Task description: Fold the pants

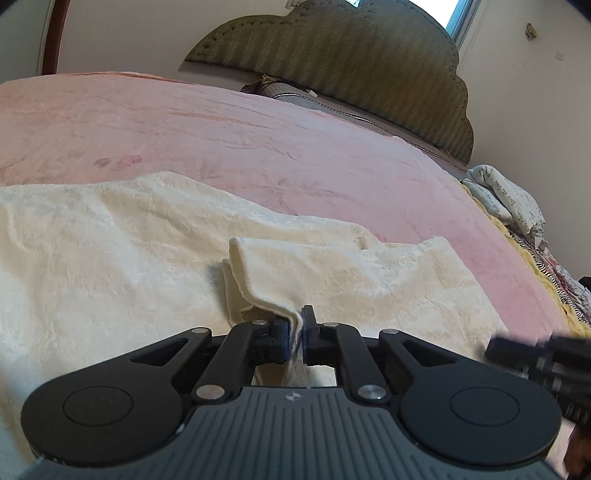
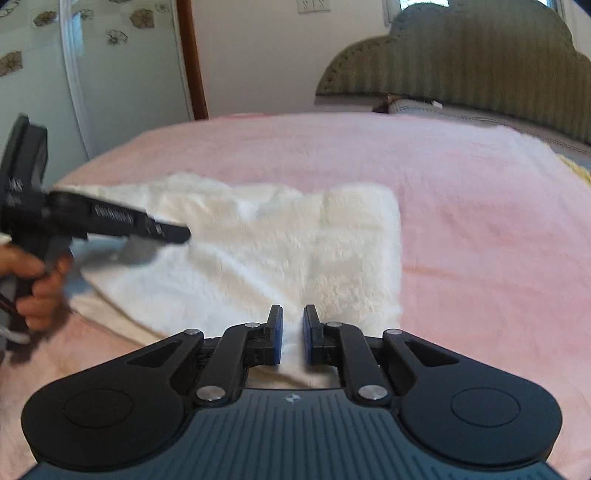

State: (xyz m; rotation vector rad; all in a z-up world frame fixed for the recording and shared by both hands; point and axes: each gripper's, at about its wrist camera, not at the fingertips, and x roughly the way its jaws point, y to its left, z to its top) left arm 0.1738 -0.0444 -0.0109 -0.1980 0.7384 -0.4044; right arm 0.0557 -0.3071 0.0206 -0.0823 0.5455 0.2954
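The left gripper (image 1: 294, 334) pinches a raised fold of the cream pants (image 1: 110, 251) on the pink bedspread (image 1: 258, 140).

Soft daylight, heavy fisheye, one blurred view

We see a bright window (image 1: 458, 18) washing the walls evenly; shadows under the left gripper (image 1: 294, 334) stay faint. Our right wrist view is motion-smeared, the white pants (image 2: 280, 254) overexposed and textureless. Both frames bow at the edges, with dark corner vignetting.
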